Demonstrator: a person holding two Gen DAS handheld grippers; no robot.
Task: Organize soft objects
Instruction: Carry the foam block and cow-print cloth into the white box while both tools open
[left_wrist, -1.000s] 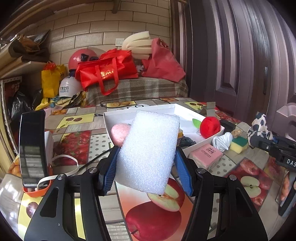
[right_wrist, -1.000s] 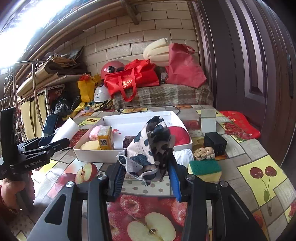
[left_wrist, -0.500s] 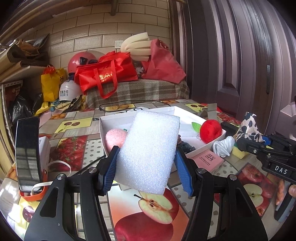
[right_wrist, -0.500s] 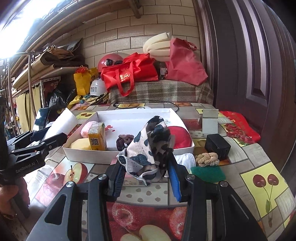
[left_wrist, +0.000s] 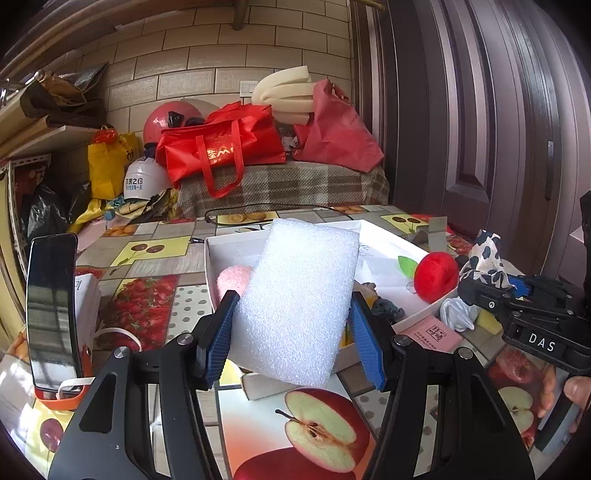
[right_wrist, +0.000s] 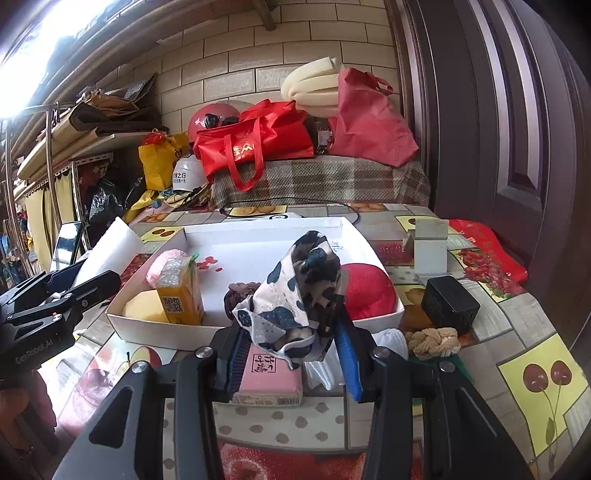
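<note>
My left gripper (left_wrist: 291, 332) is shut on a white foam block (left_wrist: 299, 299) and holds it upright just before the near left corner of the white tray (left_wrist: 280, 236). My right gripper (right_wrist: 291, 350) is shut on a black-and-white spotted cloth (right_wrist: 299, 288) and holds it above the table at the tray's (right_wrist: 258, 225) near edge. The tray holds a pink sponge (right_wrist: 164, 260), a yellow sponge (right_wrist: 144, 306), a juice box (right_wrist: 179, 291), a dark scrunchie (right_wrist: 242, 290) and a red plush ball (right_wrist: 365, 291). The right gripper and cloth (left_wrist: 487, 262) also show in the left wrist view.
On the table before the tray lie a pink packet (right_wrist: 269, 376), a white cloth (right_wrist: 391, 339), a rope knot (right_wrist: 434, 341), a black box (right_wrist: 448, 304) and a green-yellow sponge (left_wrist: 487, 323). A phone (left_wrist: 51, 310) stands at the left. A grey block (right_wrist: 430, 245) stands at the right.
Both grippers have moved closer to the tray with their loads. The right gripper now hangs over the pink packet at the tray's near edge.
</note>
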